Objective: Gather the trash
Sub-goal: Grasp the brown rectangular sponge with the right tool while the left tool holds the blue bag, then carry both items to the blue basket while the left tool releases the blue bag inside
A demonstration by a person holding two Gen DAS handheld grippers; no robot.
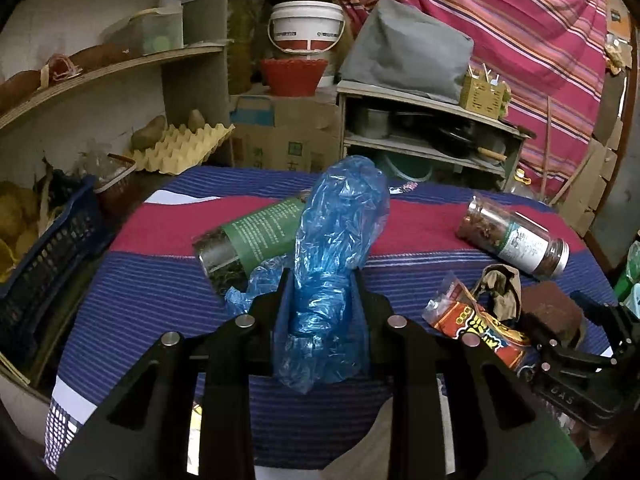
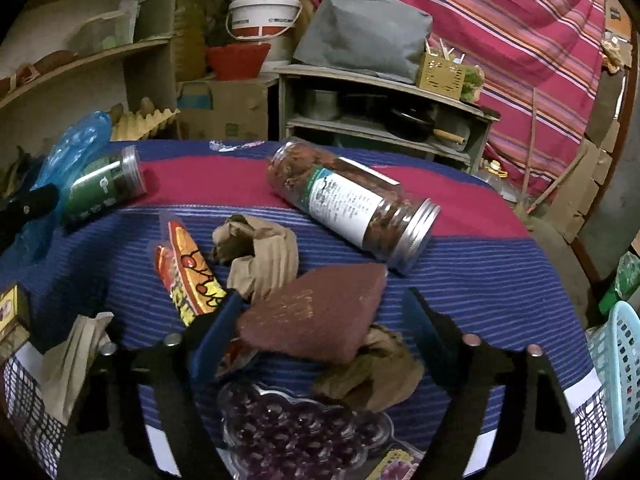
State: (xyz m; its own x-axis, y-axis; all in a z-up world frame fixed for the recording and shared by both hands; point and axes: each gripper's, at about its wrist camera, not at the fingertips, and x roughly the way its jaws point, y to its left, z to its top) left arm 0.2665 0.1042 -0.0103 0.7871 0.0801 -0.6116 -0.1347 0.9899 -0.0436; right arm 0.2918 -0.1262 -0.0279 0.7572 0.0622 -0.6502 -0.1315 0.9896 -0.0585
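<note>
My left wrist camera looks forward and slightly down along my left gripper [image 1: 322, 292], close over the blue-and-magenta striped tablecloth [image 1: 160, 280], facing the cluttered wooden shelves [image 1: 428, 136]. My right wrist camera looks the same way along my right gripper [image 2: 324, 320], set further right and just as near. Both views share the clear jar with the white label [image 1: 516, 236] [image 2: 352, 204], the green-labelled jar [image 1: 248, 236] [image 2: 104, 188], the red-and-yellow snack wrapper [image 1: 476, 324] [image 2: 192, 276] and the white plastic bucket [image 1: 306, 26] [image 2: 264, 14].

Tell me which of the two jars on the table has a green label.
The jar beside the blue bag; the other jar, further right, has a white label and metal cap.
</note>
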